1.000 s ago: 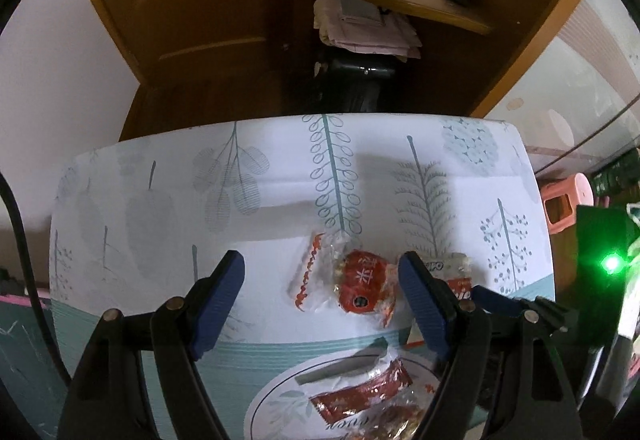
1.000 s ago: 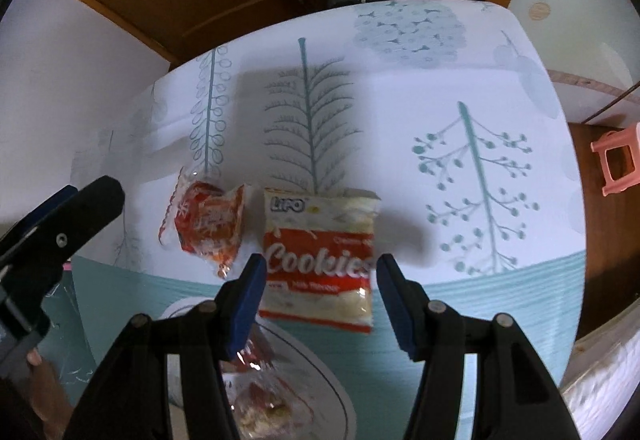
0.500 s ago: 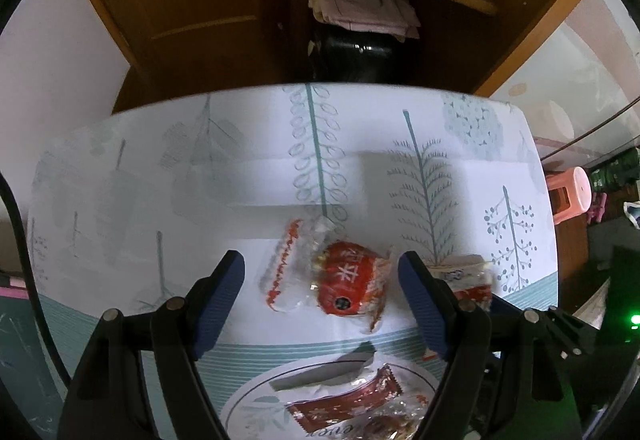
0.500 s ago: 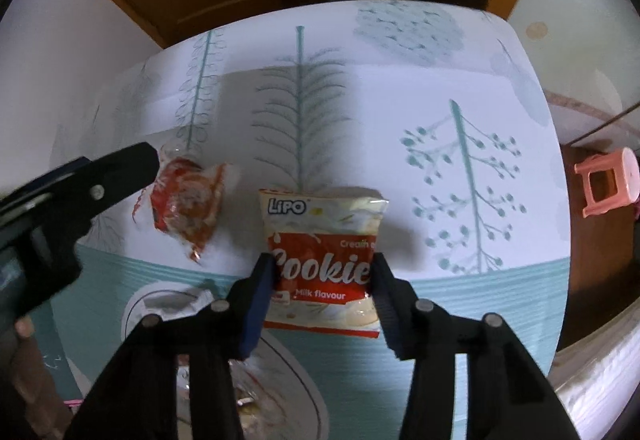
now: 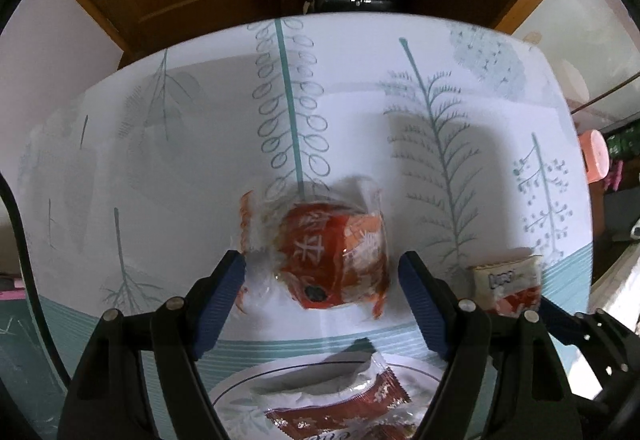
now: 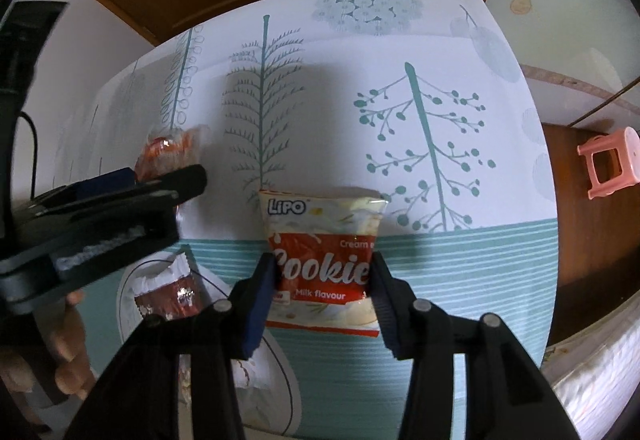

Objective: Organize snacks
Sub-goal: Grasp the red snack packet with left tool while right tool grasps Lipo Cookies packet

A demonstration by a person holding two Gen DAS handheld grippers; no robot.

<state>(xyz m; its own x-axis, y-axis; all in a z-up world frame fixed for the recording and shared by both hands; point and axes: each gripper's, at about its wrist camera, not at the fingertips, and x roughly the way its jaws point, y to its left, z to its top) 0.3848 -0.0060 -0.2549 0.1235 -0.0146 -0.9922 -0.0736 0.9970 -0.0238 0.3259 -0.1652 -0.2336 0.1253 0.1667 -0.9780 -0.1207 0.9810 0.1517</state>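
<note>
left view: left gripper wide apart astride the red snack on the tablecloth – sink further, close across its middle, mind the loose wrapper | plate with snacks just below | right view: right gripper clamped on the cookie pack – lift straight, left gripper close beside

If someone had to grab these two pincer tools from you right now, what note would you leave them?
Right gripper: jaws just closed onto the cookie packet, pads pressing its sides; it has not been moved to the plate.
Left gripper: open, straddling the red wrapped snack on the table, not gripping.
Done: a few wrapped snacks lie on the plate.
Left: move the cookies to the plate, then close on the red snack and move it too.
</note>
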